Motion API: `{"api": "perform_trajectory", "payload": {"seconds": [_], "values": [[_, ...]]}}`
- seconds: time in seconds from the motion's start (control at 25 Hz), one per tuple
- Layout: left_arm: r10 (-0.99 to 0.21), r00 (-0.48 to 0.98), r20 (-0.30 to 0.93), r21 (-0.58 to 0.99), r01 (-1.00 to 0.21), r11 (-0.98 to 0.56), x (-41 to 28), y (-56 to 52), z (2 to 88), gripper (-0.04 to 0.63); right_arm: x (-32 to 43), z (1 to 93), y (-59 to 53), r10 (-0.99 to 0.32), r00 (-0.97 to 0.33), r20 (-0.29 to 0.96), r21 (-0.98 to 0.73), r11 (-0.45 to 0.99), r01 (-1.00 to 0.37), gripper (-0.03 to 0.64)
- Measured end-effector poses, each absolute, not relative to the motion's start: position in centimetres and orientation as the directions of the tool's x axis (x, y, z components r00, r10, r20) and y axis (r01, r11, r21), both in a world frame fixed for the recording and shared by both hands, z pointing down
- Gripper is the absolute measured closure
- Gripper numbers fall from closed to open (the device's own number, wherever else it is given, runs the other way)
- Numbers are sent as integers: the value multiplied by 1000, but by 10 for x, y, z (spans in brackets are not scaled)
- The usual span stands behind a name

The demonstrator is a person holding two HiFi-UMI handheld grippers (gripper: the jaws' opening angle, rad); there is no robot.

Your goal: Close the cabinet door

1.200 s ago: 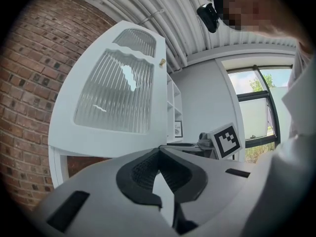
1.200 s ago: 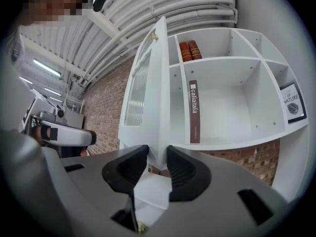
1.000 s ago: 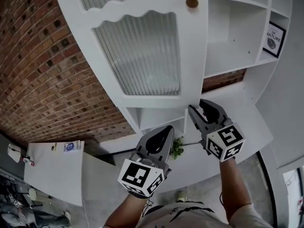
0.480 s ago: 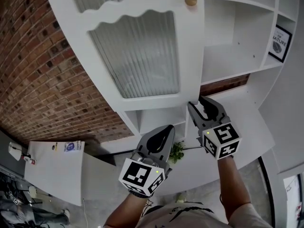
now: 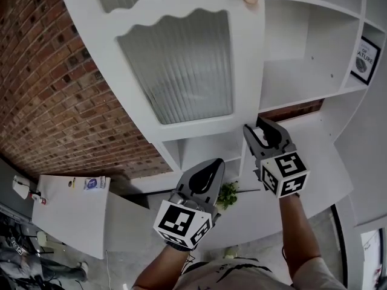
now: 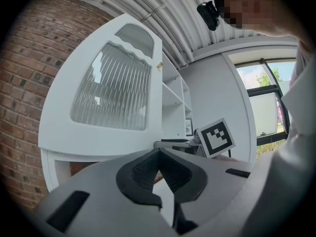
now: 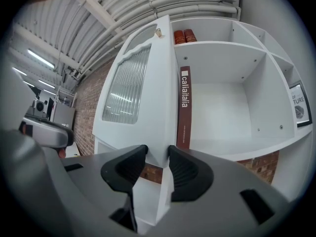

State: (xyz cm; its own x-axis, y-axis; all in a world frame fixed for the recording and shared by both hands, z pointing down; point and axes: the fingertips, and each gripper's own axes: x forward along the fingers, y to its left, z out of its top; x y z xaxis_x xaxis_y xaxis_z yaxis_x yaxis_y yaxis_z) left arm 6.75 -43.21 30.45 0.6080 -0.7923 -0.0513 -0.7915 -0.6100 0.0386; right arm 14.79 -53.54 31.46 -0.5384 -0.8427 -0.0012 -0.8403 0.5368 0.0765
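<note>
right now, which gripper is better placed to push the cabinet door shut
Right. The right gripper has its jaws, just opened, astride the lower corner of the cabinet door; the left gripper hangs back below it, shut and empty.

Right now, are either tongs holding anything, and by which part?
Cabinet door: lower free corner sits between the right tongs, which have just been opening; whether they clamp it can't be told. Left tongs shut, empty.
</note>
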Motion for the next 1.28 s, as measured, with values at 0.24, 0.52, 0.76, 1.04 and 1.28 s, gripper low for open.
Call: {"api": "perform_trajectory", "payload": {"seconds": [0.24,0.52,0.76,1.04,1.28], "values": [[-801,596,-54,42,-800,-598,62,-435,305,584,146,315,-547,-852,-524,2,80,523,-849,477],[-812,582,-54,43,-811,-584,55,-439,307,584,145,315,-558,-861,-508,10,85,507,-858,477],[-821,569,-48,50,-820,-571,49,-439,309,584,145,315,-564,-870,-493,13,89,492,-866,477],[-829,557,-41,57,-828,-559,43,-440,312,584,143,314,-565,-866,-500,5,81,498,-863,477],[-829,558,-40,58,-827,-559,48,-439,313,584,149,316,-561,-871,-491,-7,72,489,-869,477]]}}
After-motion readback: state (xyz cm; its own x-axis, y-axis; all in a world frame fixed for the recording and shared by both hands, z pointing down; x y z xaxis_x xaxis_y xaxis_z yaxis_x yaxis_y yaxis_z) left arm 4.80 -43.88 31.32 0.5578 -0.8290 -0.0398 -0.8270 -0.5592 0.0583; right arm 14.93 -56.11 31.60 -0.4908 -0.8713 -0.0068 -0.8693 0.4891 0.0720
